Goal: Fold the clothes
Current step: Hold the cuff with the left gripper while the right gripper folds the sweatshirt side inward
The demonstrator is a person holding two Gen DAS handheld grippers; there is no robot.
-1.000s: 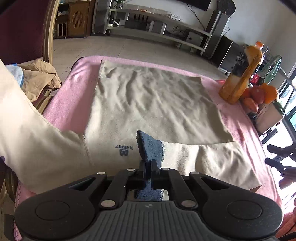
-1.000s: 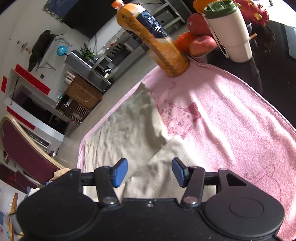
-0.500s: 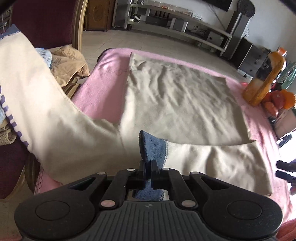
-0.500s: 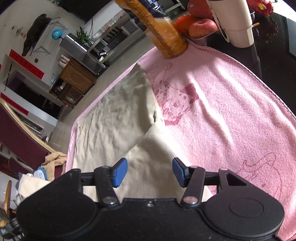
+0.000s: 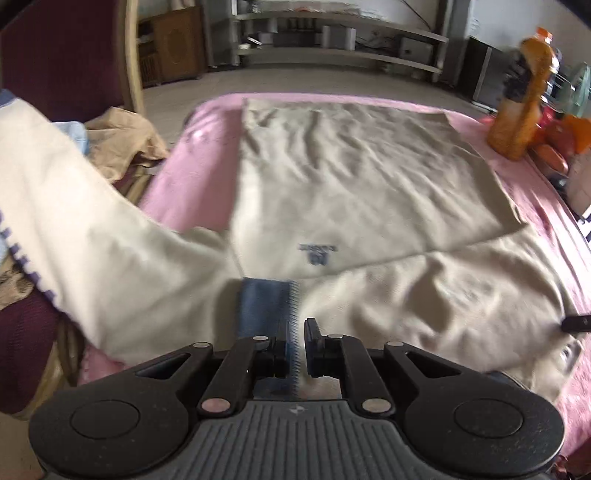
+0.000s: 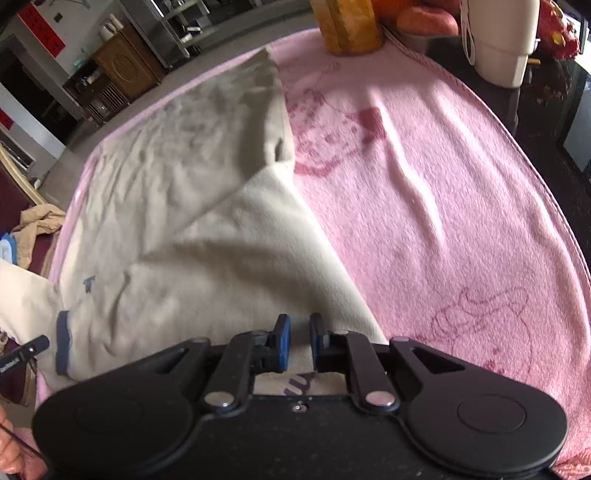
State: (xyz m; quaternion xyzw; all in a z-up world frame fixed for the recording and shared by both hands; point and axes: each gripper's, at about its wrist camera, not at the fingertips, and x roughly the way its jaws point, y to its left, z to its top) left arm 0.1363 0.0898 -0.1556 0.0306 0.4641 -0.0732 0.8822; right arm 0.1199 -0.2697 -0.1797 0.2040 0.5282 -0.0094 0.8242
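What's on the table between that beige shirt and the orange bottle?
Only bare pink blanket between the beige shirt and the orange bottle, seen in the right wrist view.

Daylight fills both views, soft and fairly bright, seemingly from the right side, where the pink blanket (image 6: 424, 206) glows palest. The beige shirt (image 5: 362, 173) shows low-contrast creases, and a raised fold throws a grey shadow across it in the right wrist view. Motion blur smears the shirt's printed logo (image 5: 317, 253) and the orange bottle (image 5: 521, 99). Fisheye distortion bends shelves and blanket edges, with dark vignetting in the corners.
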